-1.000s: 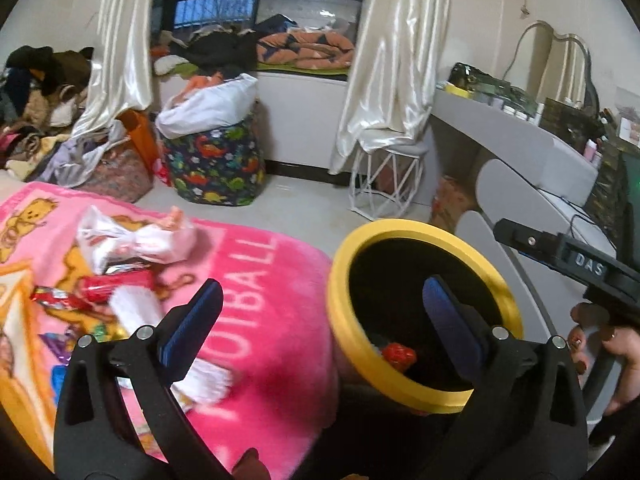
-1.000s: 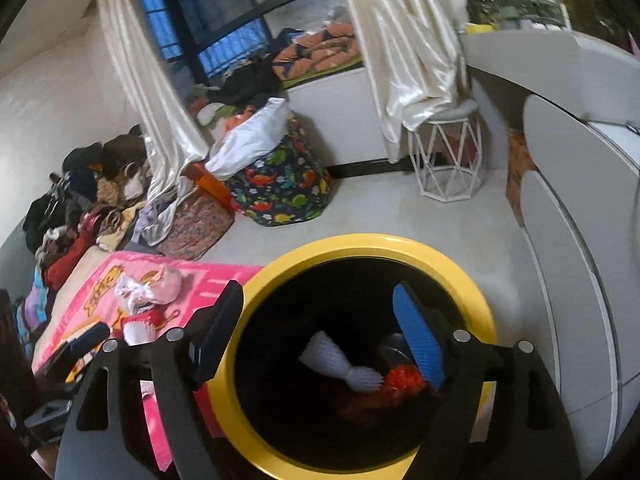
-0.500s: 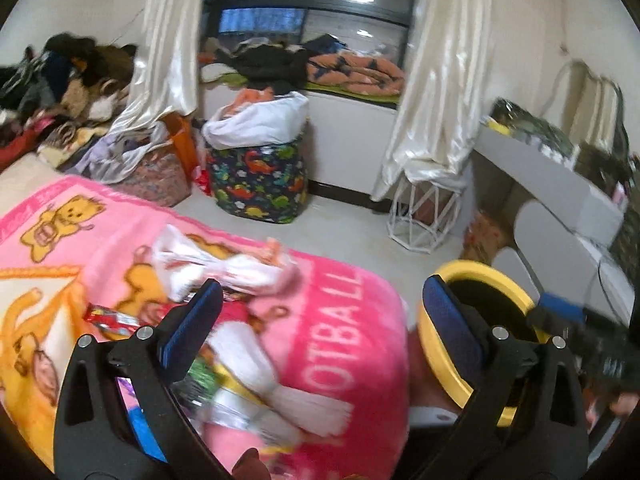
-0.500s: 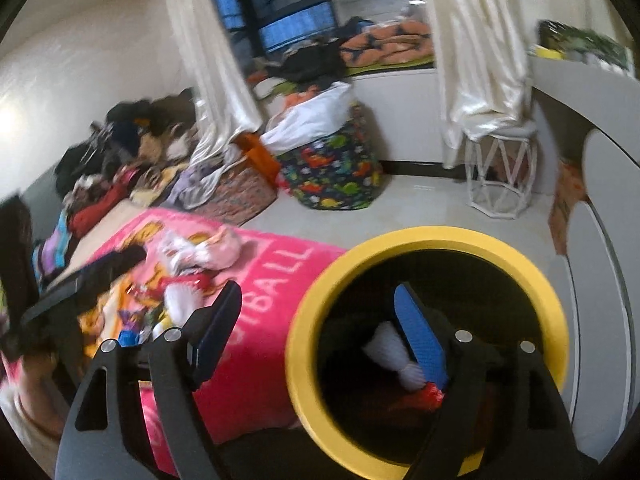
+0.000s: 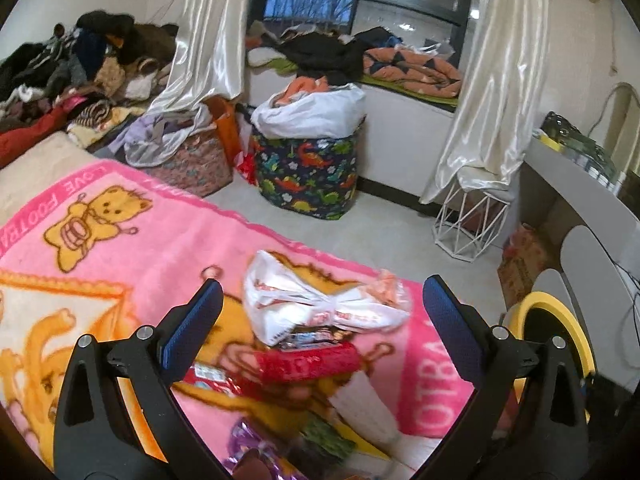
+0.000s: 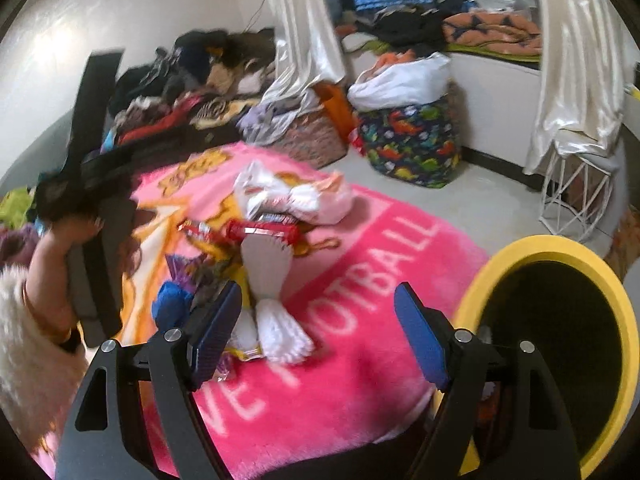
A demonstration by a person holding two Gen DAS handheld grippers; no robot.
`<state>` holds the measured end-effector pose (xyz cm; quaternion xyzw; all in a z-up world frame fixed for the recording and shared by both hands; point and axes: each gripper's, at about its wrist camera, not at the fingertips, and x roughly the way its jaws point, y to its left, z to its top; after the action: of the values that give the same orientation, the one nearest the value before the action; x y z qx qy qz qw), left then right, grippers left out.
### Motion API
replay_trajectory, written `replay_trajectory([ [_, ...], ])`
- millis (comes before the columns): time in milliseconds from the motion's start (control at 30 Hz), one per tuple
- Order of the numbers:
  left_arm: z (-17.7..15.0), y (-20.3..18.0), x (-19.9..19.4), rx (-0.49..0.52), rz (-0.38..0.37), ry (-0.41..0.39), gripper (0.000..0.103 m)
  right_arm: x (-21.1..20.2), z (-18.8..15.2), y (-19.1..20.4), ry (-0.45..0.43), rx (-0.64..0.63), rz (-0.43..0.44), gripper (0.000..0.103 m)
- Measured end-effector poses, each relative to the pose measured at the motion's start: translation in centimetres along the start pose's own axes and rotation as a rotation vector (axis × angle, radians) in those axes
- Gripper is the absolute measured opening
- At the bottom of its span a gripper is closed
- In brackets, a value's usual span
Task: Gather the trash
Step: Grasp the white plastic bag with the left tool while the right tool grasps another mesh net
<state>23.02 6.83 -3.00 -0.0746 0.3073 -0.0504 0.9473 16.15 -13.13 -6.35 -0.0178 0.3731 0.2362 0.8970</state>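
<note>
While both grippers hover above a pink blanket [image 5: 168, 240] printed with teddy bears, a pile of trash lies on it. Jaws of the left gripper [image 5: 320, 328] are spread wide and hold nothing; ahead of them lie a knotted white plastic bag [image 5: 316, 308] and, just beside it, a red wrapper [image 5: 308, 364]. Jaws of the right gripper [image 6: 320, 336] are also spread and empty, with a white foam net sleeve [image 6: 276, 296] lying between them on the blanket. To the right, beside the blanket's edge, stands a black bin with a yellow rim [image 6: 520, 252]. Across the floor sits a dinosaur-print basket [image 5: 308, 172].
</note>
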Motion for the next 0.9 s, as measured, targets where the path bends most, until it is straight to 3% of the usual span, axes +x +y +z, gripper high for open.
replay_trajectory([
  [400,0.2,4.2,6.4,-0.088,0.002,0.148,0.092,6.9,0.1,2.3,0.206,-0.026,0.022,0.058],
  [467,0.0,4.5,7.3,-0.105,-0.005,0.177,0.092,7.9,-0.2,2.5,0.247,-0.028,0.018,0.052],
  [533,-0.3,4.9,8.7,-0.129,-0.001,0.227,0.092,8.5,-0.3,2.6,0.276,-0.029,0.013,0.036],
  [600,-0.4,5.4,9.7,-0.16,-0.004,0.262,0.092,9.3,-0.7,2.5,0.312,-0.021,0.022,0.034],
  [667,-0.5,5.8,10.6,-0.19,-0.033,0.297,0.091,9.6,-0.9,2.7,0.323,-0.024,0.047,0.026],
  [767,-0.8,6.0,11.2,-0.206,-0.043,0.324,0.077,9.2,-1.1,2.8,0.31,-0.022,0.054,0.02],
  [900,-0.9,5.9,11.0,-0.208,-0.075,0.316,0.052,8.4,-1.3,1.8,0.285,0.04,0.054,0.017],
])
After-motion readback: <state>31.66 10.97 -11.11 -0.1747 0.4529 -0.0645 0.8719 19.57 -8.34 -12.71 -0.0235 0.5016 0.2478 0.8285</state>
